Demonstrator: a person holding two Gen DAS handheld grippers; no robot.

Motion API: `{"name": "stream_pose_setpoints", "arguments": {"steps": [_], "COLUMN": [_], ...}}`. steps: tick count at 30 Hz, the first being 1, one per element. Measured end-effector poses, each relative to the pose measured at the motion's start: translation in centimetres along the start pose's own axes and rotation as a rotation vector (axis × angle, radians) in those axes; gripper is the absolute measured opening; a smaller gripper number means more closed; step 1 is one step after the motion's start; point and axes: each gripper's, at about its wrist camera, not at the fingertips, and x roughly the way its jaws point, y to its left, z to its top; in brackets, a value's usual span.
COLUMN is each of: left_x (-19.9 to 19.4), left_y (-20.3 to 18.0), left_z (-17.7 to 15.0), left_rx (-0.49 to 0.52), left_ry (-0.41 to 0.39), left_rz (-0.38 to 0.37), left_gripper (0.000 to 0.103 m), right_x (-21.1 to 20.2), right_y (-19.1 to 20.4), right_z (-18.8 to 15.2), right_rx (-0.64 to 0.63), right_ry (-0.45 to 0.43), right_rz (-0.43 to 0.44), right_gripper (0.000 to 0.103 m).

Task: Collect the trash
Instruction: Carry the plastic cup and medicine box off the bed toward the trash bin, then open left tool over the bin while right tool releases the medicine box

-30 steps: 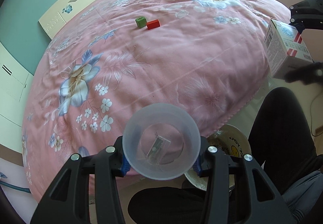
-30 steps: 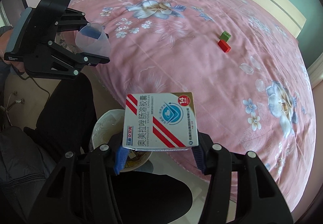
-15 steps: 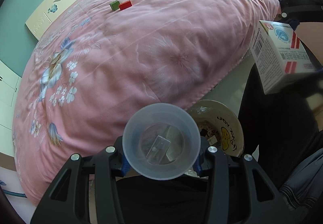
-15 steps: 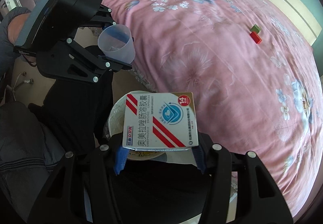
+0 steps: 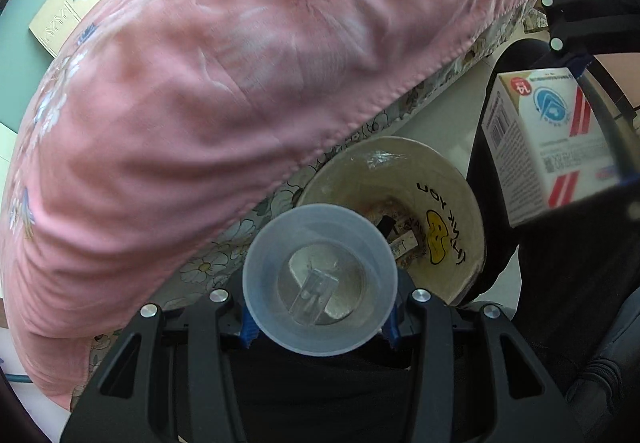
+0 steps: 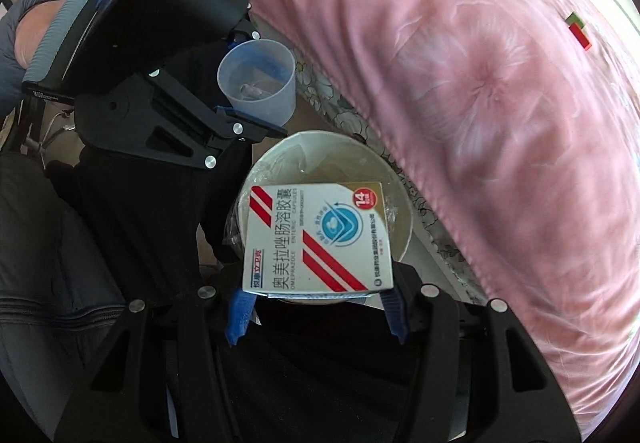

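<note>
While the left gripper (image 5: 320,323) clamps a clear plastic cup (image 5: 320,281), a cream bin (image 5: 452,203) stands on the floor beside the pink bed (image 5: 240,63). From the right wrist view, the right gripper (image 6: 316,307) grips a medicine box (image 6: 316,235) over that bin (image 6: 402,195).

Both grippers are moulded in black plastic, fitted with silver screws and blue fingertip pads (image 6: 240,313); dark trousers (image 5: 568,283) are worn.
</note>
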Motion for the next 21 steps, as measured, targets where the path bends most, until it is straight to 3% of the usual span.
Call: {"name": "stream_pose_setpoints", "arguments": {"steps": [21], "left_x": [8.5], "left_y": [-0.3], "left_z": [-0.8], "left_rx": [-0.077], "left_ry": [0.130], "left_rz": [-0.030], "left_gripper": [0.049], "right_x": [8.5], "right_y": [-1.9], "right_z": [0.2], "right_rx": [0.102], "right_ry": [0.112], "right_rz": [0.075], "right_gripper": [0.055]}}
